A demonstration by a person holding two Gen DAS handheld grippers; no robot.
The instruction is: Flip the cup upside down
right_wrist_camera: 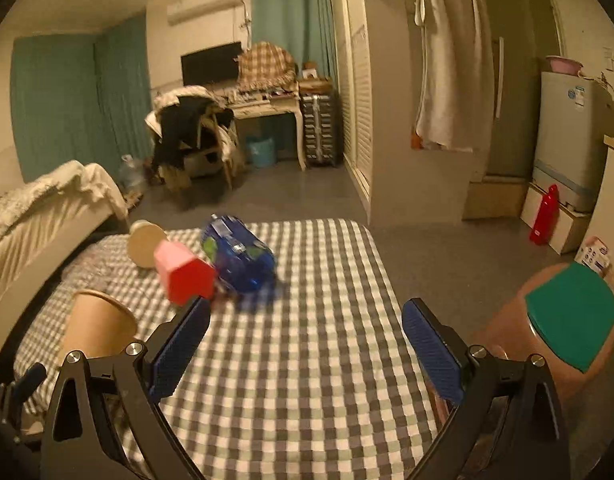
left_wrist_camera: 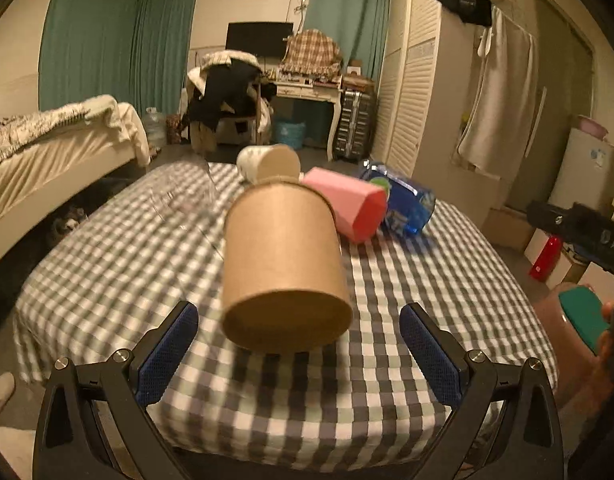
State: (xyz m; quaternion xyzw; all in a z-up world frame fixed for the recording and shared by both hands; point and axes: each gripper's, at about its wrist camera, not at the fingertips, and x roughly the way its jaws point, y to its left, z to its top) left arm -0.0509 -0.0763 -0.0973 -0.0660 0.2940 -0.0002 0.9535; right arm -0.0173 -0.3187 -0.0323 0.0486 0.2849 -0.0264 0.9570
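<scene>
Dim warm indoor light; motion blur throughout; fisheye bending, dark corners.

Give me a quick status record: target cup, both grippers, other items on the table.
target: brown paper cup, tilted, not gripped
left gripper: open, just short of the cup
right gripper: open, nothing between its fingers
surface: checked tablecloth
other items: pink cup on its side, blue plastic pack, white cup, clear glass
</scene>
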